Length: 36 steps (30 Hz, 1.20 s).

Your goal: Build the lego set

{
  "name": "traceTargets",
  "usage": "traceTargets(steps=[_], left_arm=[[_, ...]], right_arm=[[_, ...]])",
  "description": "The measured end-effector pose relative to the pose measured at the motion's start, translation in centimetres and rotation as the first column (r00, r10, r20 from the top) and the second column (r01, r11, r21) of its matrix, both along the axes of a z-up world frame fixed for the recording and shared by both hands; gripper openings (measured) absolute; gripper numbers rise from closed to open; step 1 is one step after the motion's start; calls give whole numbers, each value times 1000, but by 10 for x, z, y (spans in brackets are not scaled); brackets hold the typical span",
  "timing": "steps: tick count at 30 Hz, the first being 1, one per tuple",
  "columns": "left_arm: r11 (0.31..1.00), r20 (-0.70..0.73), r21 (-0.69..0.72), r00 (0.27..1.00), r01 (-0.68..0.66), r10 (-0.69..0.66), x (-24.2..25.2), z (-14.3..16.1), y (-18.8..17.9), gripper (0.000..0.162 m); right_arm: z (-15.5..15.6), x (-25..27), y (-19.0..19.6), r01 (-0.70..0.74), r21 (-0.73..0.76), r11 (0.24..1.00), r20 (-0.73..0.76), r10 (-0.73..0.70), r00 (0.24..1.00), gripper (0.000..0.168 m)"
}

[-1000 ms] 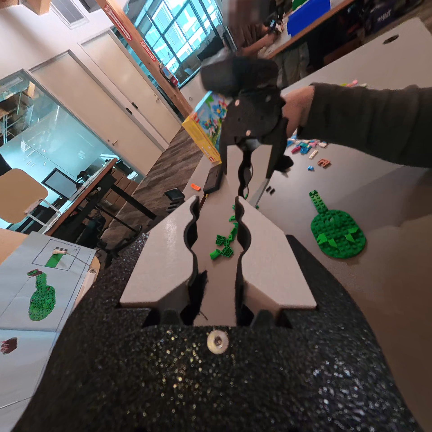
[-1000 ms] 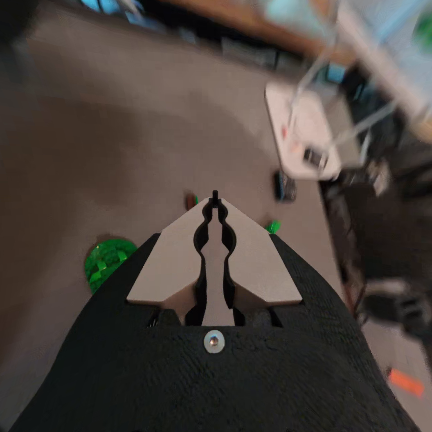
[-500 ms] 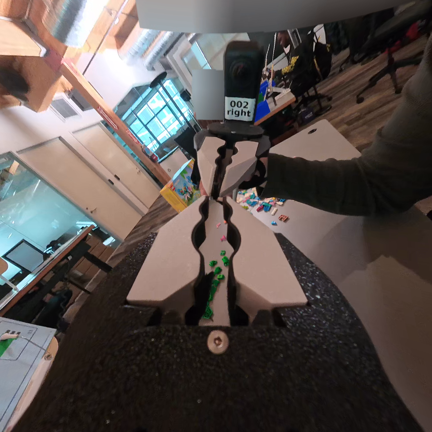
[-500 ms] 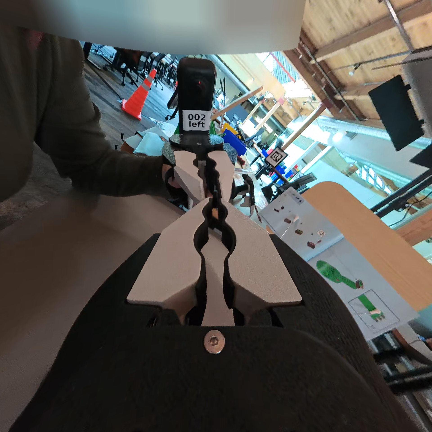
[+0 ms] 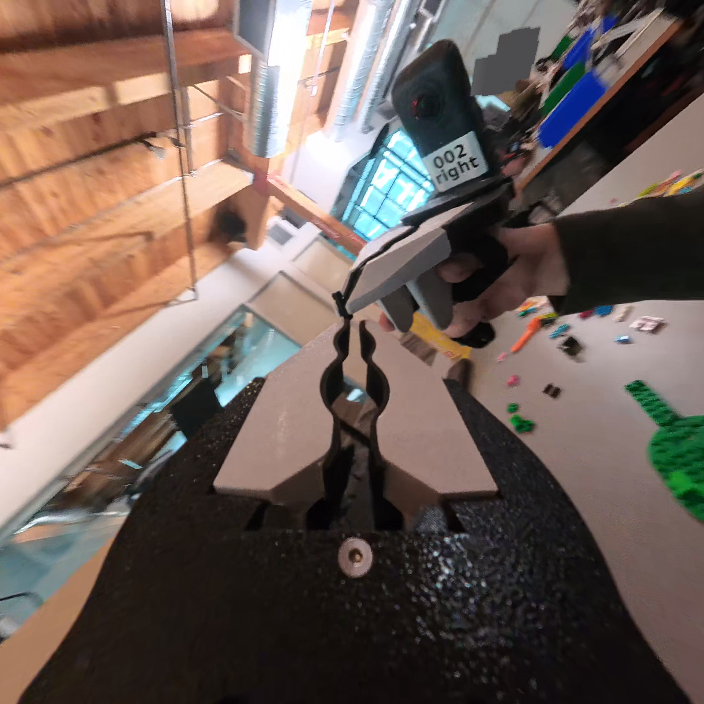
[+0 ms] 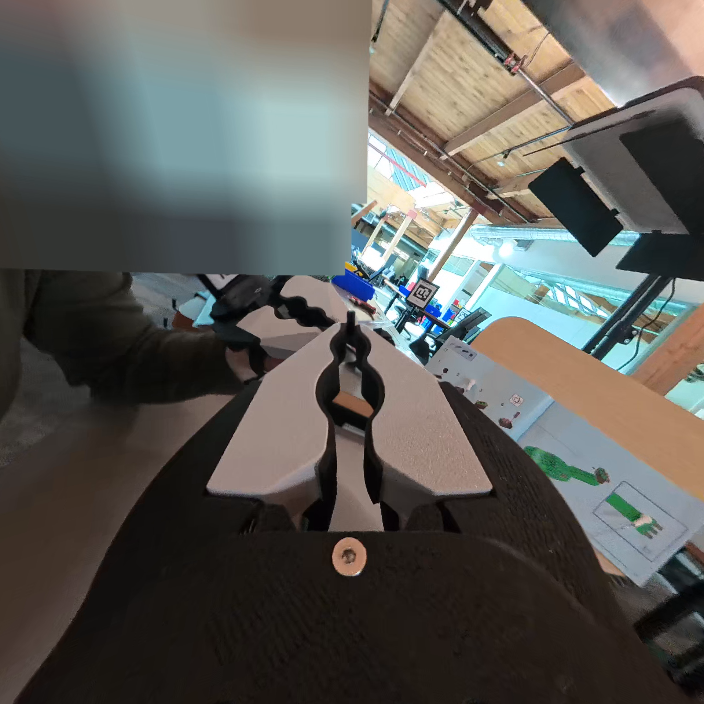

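The right gripper pinches a tiny black lego piece at its tips; the left gripper, slightly parted and empty, sits just beside it; the green round lego plate lies well apart on the grey worktop.

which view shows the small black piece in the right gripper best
The right wrist view: the small black piece pokes out between the right gripper tips, centred and sharp. The left wrist view shows it side-on, tiny and slightly blurred, just above the left gripper.
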<state>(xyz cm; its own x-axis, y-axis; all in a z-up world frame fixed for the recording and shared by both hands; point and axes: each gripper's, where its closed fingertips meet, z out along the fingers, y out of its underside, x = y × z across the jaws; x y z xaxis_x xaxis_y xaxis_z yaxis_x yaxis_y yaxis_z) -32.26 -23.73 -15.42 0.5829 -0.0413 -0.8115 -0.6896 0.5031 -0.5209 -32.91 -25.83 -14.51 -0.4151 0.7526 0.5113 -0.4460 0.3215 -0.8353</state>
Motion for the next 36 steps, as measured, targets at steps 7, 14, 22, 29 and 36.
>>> traceTargets(steps=[7, 14, 22, 29, 36], left_arm=[[994, 48, 98, 998, -53, 49, -8, 13, -3, 0], [994, 59, 85, 996, -65, 60, -10, 11, 1, 12], [986, 204, 38, 965, 163, -168, -11, 23, -19, 18], [993, 123, -11, 986, 117, -115, -8, 12, -11, 9], [992, 129, -43, 985, 119, -113, -9, 8, -8, 2]], right_arm=[[9, -6, -2, 51, -36, 998, -62, -53, 997, 2], [11, -11, 5, 160, 7, 987, -139, -158, 978, 2], [1, -15, 10, 383, 252, 889, -302, -304, 904, 2], [-4, -18, 7, 372, 285, 883, -288, -291, 912, 2], [-8, -17, 7, 349, 307, 886, -265, -273, 925, 2]])
